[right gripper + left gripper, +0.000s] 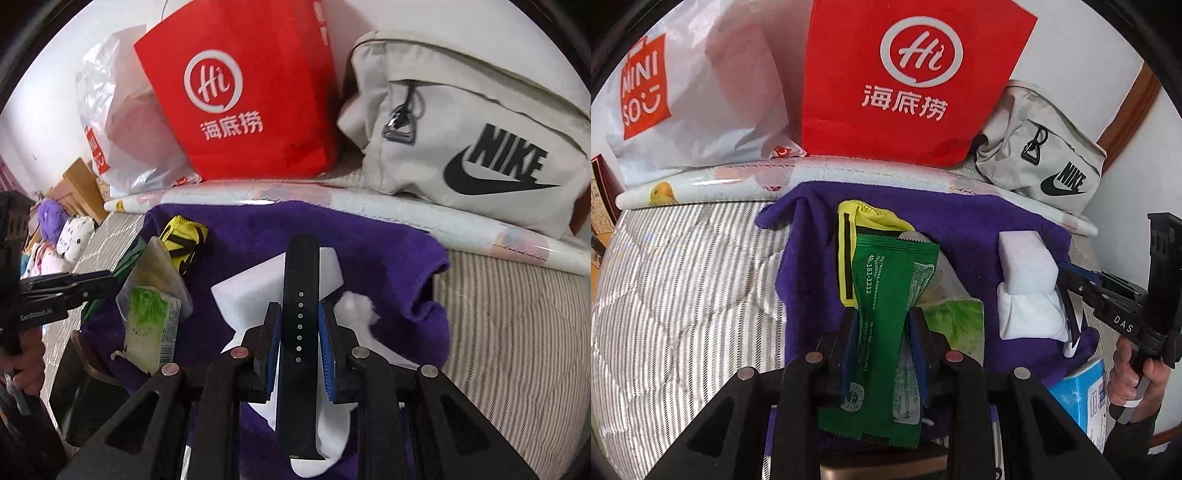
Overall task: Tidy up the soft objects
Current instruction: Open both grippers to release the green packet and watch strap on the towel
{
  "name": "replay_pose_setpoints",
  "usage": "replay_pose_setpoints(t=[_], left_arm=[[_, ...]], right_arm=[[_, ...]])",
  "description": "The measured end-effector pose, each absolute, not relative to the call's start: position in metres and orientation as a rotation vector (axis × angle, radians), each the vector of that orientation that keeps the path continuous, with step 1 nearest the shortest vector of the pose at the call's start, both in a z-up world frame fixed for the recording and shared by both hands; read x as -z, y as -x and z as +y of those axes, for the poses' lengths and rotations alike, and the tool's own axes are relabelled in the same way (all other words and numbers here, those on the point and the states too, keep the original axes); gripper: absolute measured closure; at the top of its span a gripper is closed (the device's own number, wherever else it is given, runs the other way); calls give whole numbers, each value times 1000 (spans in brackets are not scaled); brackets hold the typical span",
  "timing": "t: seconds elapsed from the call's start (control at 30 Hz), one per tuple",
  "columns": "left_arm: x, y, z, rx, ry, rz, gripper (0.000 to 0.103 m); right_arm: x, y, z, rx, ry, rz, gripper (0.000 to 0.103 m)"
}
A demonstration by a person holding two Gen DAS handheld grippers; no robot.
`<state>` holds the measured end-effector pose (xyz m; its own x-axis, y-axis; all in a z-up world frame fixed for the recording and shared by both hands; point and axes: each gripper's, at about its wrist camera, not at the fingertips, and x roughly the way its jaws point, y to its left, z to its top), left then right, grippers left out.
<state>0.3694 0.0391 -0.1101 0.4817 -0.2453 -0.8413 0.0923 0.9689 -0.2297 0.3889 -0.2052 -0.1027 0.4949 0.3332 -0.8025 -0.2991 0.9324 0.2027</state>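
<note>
Green wrapper (886,314) pinched mid-length in my left gripper (884,332), hanging over the purple towel (960,218); black strap (300,314) pinched in my right gripper (300,332) above the white sponge (258,291). Risk, my judgement: slick wrapper could slide out of the pads; strap's free end may drag the sponge or nudge the yellow sock (183,236) off the towel onto the striped bedding (683,277)

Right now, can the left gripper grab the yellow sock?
Probably not yet. The left gripper is shut on the green packet, so it is full. The yellow sock lies close ahead on the purple towel, partly under the packet.
</note>
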Motion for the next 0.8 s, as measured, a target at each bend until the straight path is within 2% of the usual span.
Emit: replay_pose_setpoints(t=[0.4,0.43,0.5,0.57,0.63,0.8], left_arm=[[115,-378,39,214,166,1069,73],[115,-379,38,214,164,1068,72],[114,-380,39,224,174,1067,67],[111,-380,40,217,189,1058,49],[104,-375,41,187,172,1039,42],[89,-356,44,161,91,1013,42]], right_arm=[[99,-387,-208,-386,-13,985,81],[98,-386,-210,-389,-13,984,79],[95,-384,-212,-391,-26,977,56],[89,-380,-217,-383,-57,951,45],[81,-374,-220,-386,-81,934,45],[61,-351,-215,-389,-46,908,45]])
